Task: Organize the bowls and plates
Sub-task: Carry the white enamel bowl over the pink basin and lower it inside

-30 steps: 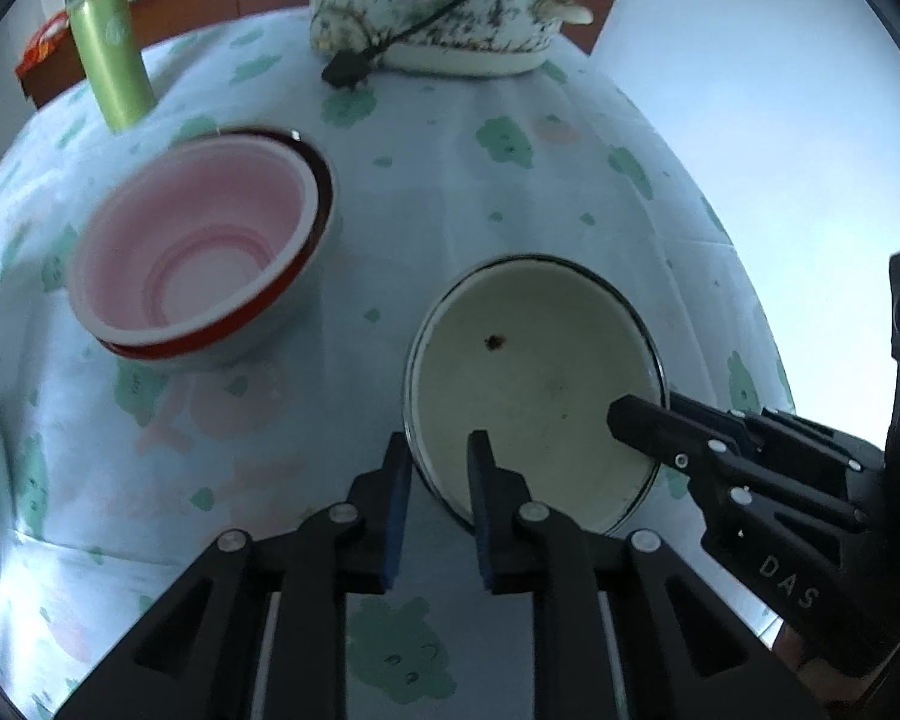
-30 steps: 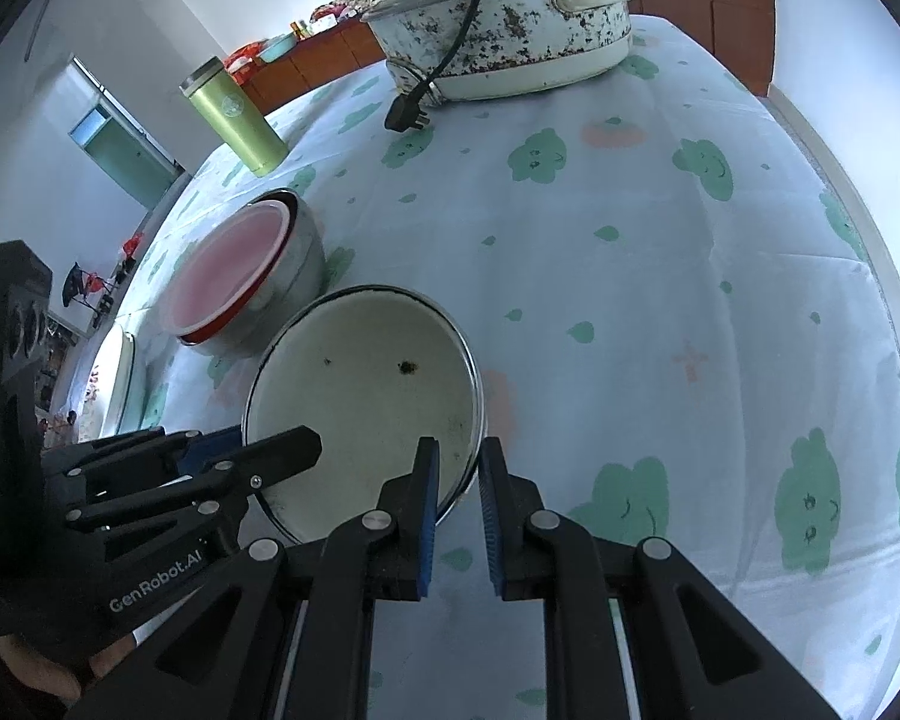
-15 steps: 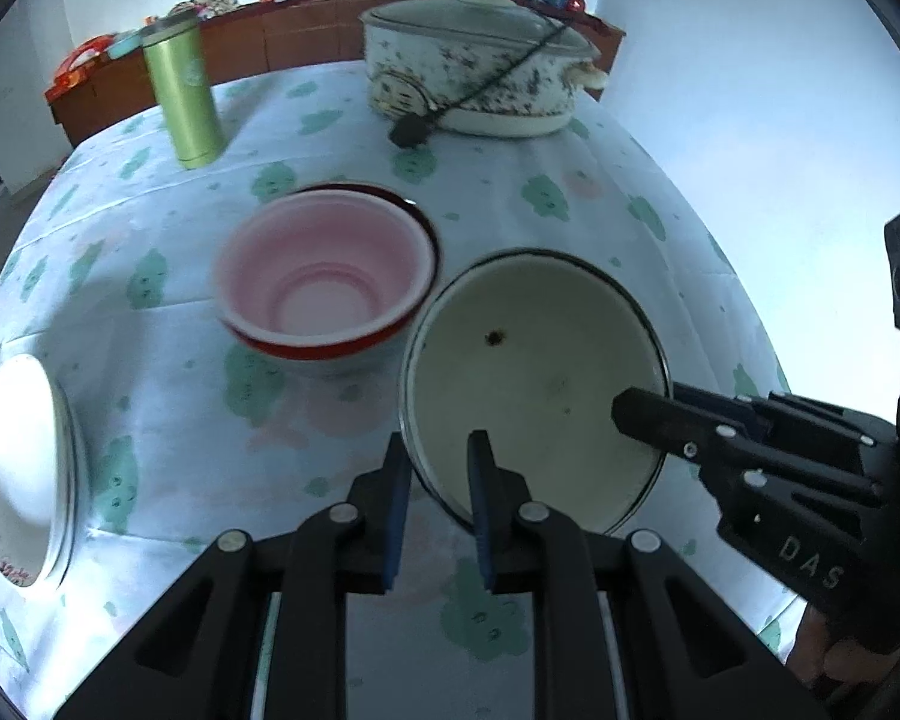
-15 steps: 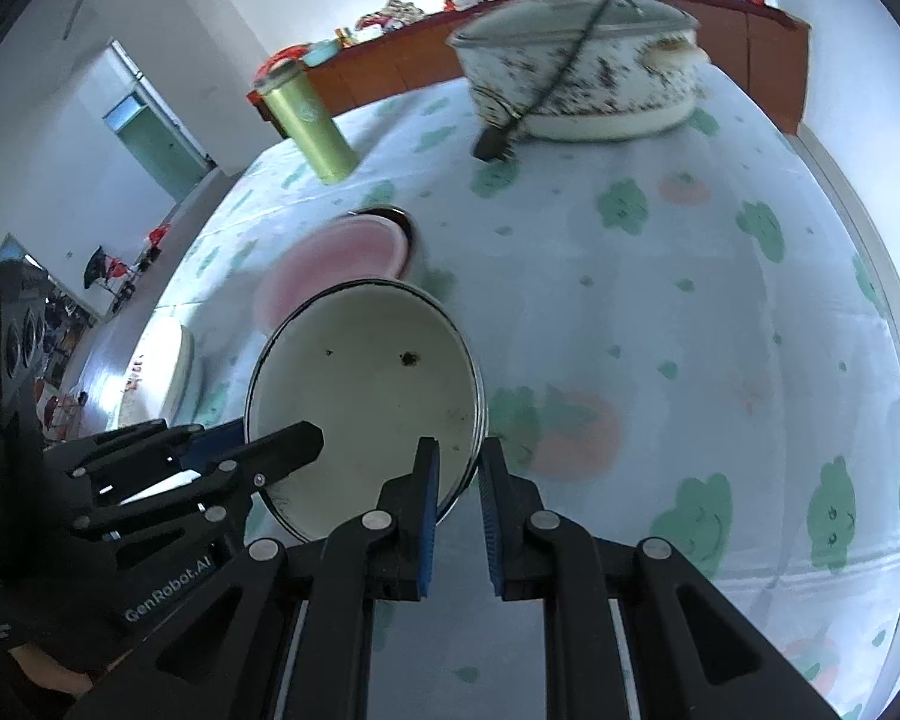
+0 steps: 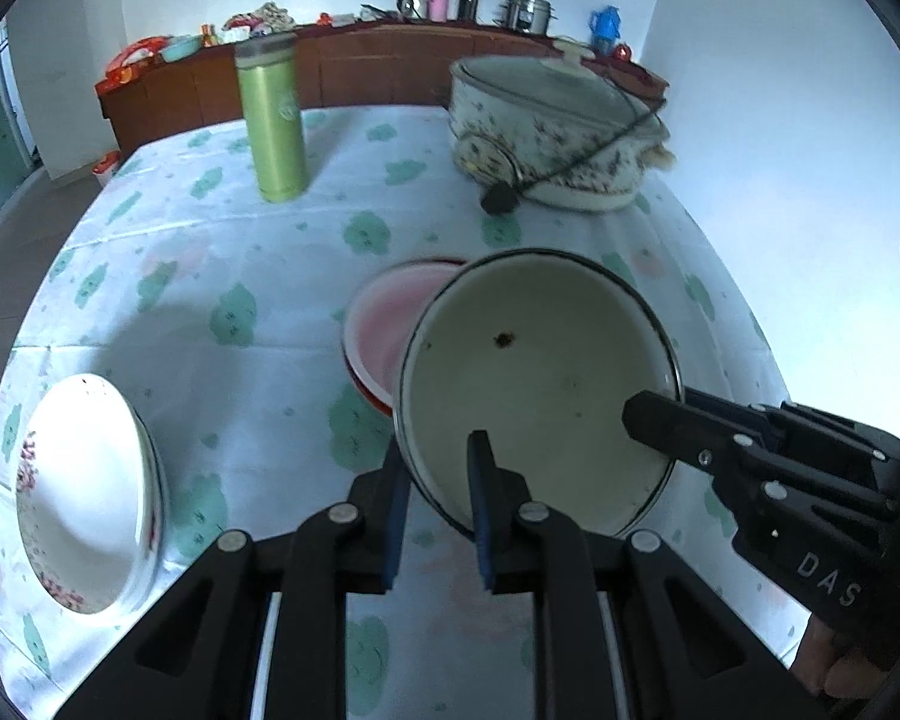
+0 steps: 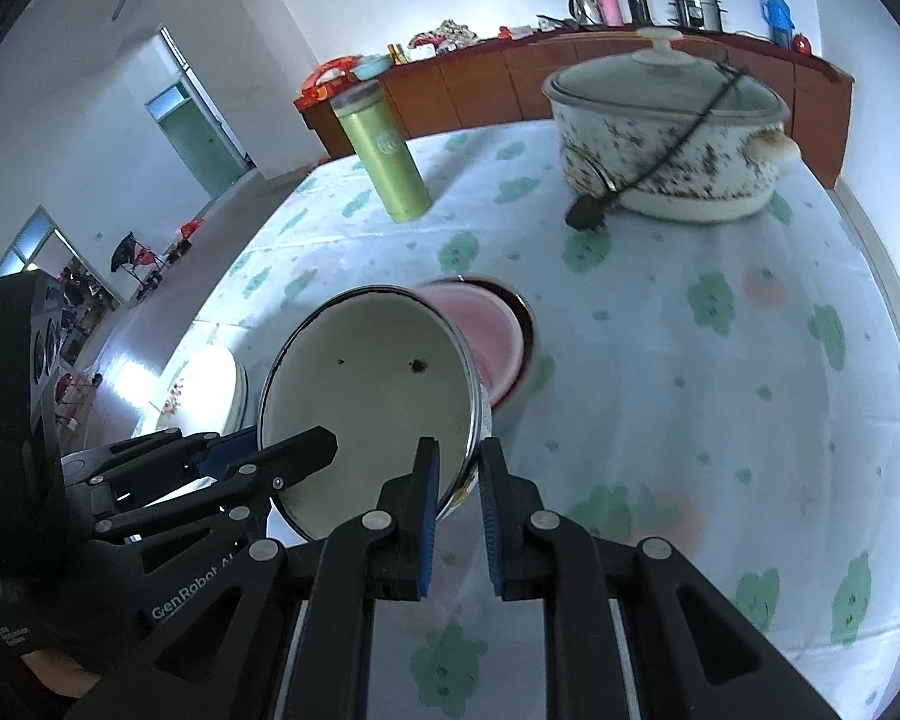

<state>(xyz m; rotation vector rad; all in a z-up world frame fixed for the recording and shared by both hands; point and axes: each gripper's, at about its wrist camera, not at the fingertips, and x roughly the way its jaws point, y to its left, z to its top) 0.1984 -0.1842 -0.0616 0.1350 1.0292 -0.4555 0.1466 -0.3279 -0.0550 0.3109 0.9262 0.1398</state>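
Here, left to right in the left wrist view: white plates (image 5: 84, 498) at 9 o'clock, a green flask (image 5: 273, 120) at 11, a speckled cooker (image 5: 555, 135) at 1. The left gripper (image 5: 435, 504) and right gripper (image 6: 457, 507), marked "DAS", both clench the cream enamel bowl (image 5: 540, 384) by its rim, raised partly over the pink bowl (image 5: 384, 324).

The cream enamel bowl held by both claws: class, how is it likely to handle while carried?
The cream enamel bowl looks rigid, so rim pinches by the left claw and right claw should carry it. Its glossy wall may slip. The dark speck suggests enamel that chips if knocked on the pink bowl.
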